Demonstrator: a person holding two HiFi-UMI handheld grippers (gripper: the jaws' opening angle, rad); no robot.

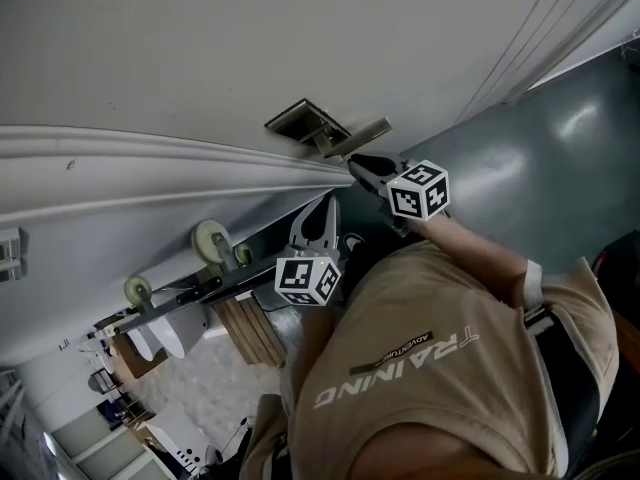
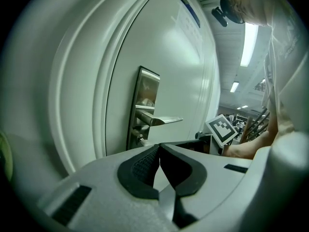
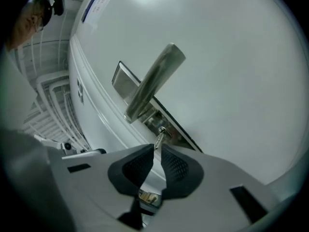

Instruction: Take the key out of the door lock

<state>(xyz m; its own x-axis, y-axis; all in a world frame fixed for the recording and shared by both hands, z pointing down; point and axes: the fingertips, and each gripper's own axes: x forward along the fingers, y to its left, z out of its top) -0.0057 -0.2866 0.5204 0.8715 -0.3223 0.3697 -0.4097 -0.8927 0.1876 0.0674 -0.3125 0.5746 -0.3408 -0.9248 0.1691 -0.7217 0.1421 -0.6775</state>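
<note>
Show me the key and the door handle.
key (image 3: pixel 158 138): right gripper view, on its exposed metal shaft.
door handle (image 3: pixel 154 81): right gripper view, middle of the lever.

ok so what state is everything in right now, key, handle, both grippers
right gripper, shut on the key
key, in the lock, not yet pulled out
left gripper, shut, empty, apart from the lock
door handle, level, neither gripper on it
ceiling light, on
</note>
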